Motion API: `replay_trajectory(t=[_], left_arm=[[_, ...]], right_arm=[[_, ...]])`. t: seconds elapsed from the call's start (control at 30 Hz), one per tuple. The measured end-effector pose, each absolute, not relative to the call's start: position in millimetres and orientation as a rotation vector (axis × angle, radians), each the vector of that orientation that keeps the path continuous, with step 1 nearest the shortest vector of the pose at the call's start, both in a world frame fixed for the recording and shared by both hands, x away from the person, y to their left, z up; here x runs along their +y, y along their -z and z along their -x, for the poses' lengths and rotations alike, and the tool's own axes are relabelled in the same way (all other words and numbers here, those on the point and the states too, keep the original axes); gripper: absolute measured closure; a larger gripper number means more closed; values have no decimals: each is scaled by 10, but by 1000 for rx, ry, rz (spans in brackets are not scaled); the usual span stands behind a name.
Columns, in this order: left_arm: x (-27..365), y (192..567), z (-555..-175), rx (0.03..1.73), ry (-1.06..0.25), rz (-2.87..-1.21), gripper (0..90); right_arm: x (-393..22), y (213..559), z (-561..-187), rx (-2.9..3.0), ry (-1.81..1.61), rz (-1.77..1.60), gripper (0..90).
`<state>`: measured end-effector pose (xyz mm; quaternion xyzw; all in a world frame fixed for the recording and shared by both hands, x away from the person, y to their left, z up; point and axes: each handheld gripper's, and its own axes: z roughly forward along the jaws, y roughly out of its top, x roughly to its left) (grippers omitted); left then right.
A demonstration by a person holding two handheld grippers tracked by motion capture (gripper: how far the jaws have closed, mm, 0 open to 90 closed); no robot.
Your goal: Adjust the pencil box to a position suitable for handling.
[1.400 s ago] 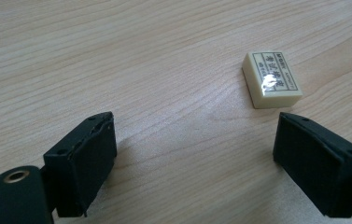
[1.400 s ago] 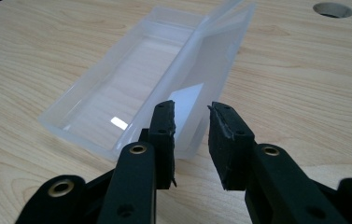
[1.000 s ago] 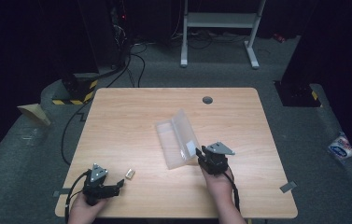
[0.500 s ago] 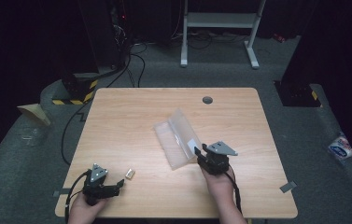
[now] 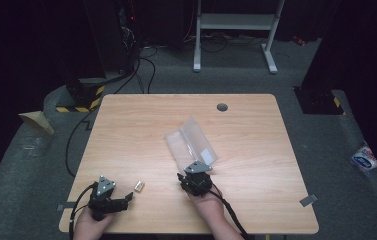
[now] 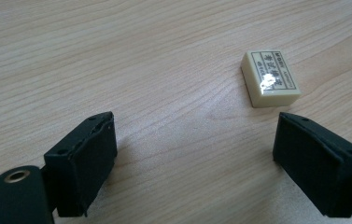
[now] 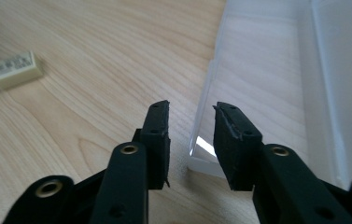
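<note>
On the pale wooden table (image 5: 141, 125), seen from the high view, a clear plastic hinged case (image 5: 191, 142) lies open near the middle, and a small cream rectangular eraser (image 5: 139, 186) sits toward seven o'clock from it. The right gripper (image 5: 188, 179) hangs at the case's near corner, likely placed to take its edge; the left gripper (image 5: 121, 202) waits by the eraser, just off at its seven o'clock. Both forearms are cut off at the bottom edge.

Along the left gripper view, the fingers (image 6: 82, 163) stand wide apart on bare wood, and the eraser (image 6: 270, 78) lies beyond them at one o'clock, untouched; glare washes out part of its printed label.

From the right gripper view, the fingers (image 7: 157, 135) have just been closing and stand nearly together, with a narrow gap. The case's near corner (image 7: 206, 161) sits between and just under them, though whether the pads press it I cannot tell. Its transparent walls are hard to trace.
</note>
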<state>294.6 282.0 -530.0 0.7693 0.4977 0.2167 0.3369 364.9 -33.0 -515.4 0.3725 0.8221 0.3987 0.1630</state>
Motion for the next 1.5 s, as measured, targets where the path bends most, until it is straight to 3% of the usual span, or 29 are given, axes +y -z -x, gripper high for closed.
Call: replay_trajectory(t=[0.17, 0.63, 1.03, 1.5], left_arm=[[2818, 5301, -2939, 1298, -566, -2003, 139], [2846, 5302, -2979, 1279, -557, -2013, 130], [2852, 5306, -3060, 1291, -552, -2029, 58], [2846, 5307, -3080, 1294, -556, -2027, 53]], right_arm=[[-290, 5192, -3667, 2355, -1082, -1027, 787], [-535, 5179, -3592, 2346, -1060, -1038, 778], [-846, 5186, -3550, 2334, -1019, -1093, 714], [-1119, 5043, -3507, 2280, -1082, -1147, 587]])
